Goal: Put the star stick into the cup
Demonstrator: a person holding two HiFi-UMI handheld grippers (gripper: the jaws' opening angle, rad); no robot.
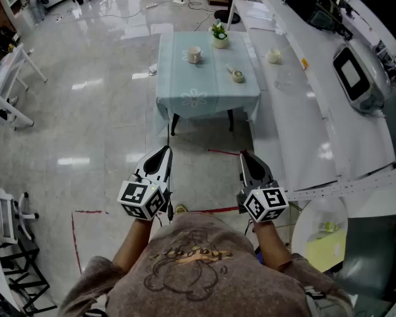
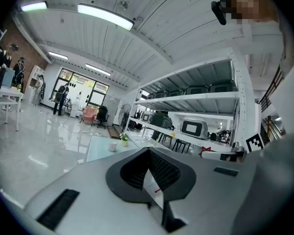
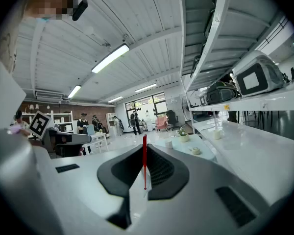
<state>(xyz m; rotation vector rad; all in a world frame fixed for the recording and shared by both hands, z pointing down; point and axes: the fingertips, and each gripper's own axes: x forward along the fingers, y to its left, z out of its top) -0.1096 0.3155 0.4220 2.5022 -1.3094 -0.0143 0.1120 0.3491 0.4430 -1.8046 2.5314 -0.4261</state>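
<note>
A small table with a pale blue cloth (image 1: 208,91) stands far ahead across the floor. On it are a white cup (image 1: 193,55), a potted plant (image 1: 219,37) and a small pale object (image 1: 237,75), too far off to identify. No star stick is recognisable. I hold both grippers close to my body, well short of the table. The left gripper (image 1: 166,150) has its jaws together and empty. The right gripper (image 1: 243,154) looks shut too. In the right gripper view its slit (image 3: 144,147) shows a thin red line, in line with the floor tape. The cup (image 3: 168,143) lies ahead.
A long white counter (image 1: 303,111) runs along the right, with a white cup (image 1: 274,56) and a grey machine (image 1: 356,78) on it. Red tape (image 1: 214,211) marks the floor at my feet. White desks (image 1: 6,98) stand at the left, and people are at the far end of the room.
</note>
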